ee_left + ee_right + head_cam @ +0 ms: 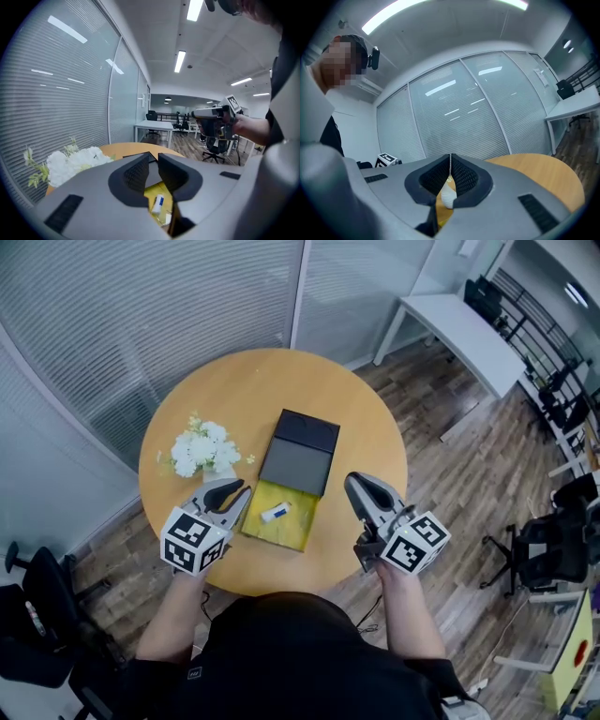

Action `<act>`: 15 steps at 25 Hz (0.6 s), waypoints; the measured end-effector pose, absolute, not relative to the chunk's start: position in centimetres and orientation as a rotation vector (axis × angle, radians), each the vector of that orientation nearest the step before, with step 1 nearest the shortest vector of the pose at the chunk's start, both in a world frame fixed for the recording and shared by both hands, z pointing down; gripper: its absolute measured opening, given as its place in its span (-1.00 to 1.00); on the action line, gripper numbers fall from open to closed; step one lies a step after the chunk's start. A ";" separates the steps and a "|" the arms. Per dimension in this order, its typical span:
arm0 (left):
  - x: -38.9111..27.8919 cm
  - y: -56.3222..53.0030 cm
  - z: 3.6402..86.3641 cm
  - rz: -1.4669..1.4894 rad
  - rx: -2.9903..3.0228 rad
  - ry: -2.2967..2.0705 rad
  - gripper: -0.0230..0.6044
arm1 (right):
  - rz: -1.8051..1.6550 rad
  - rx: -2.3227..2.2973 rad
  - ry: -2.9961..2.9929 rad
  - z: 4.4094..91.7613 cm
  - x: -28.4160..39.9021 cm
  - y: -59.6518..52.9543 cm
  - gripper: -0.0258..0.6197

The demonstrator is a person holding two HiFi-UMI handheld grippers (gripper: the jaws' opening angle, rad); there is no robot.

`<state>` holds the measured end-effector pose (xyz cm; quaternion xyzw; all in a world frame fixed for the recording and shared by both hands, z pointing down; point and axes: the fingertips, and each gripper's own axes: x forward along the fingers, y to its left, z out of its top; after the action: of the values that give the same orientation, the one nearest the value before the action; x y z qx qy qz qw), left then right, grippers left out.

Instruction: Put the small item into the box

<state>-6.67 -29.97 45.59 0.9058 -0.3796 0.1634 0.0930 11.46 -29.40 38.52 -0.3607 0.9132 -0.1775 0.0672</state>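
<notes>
On the round wooden table [366,418] lies an open box with a yellow inside [292,529]. A small white tube with a blue end [276,513] lies inside it, also seen past the left jaws as the tube [158,202] on the yellow lining [151,191]. The box's dark lid [298,454] lies just beyond it. My left gripper [239,490] hovers at the box's left edge; in its own view my left gripper [153,157] shows a narrow gap with nothing in it. My right gripper [354,482] hangs to the box's right, and my right gripper [450,157] has its jaw tips touching and holds nothing.
White flowers [204,451] stand on the table's left side, close to the left gripper, and show as flowers [70,164] in its view. A white desk [459,329] and office chairs [553,549] stand on the wood floor to the right. Blinds cover the glass walls behind the table.
</notes>
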 end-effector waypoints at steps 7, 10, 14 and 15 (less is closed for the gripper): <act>-8.4 -29.8 40.9 0.332 2.716 -1.228 -0.73 | -0.429 -1.109 2.741 36.0 12.1 -28.9 -0.81; -9.3 -29.6 39.4 0.288 2.723 -1.264 -0.74 | -0.374 -1.122 2.742 35.0 12.3 -28.6 -0.81; -10.4 -29.4 37.7 0.223 2.726 -1.315 -0.75 | -0.293 -1.121 2.747 33.8 12.2 -28.1 -0.81; -10.7 -29.3 37.3 0.208 2.727 -1.326 -0.75 | -0.271 -1.118 2.748 33.6 12.1 -27.9 -0.81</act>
<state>-10.68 -29.33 37.34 0.8959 -0.4359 0.0683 0.0512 12.15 -27.89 33.57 -0.3742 0.9193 -0.0907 0.0812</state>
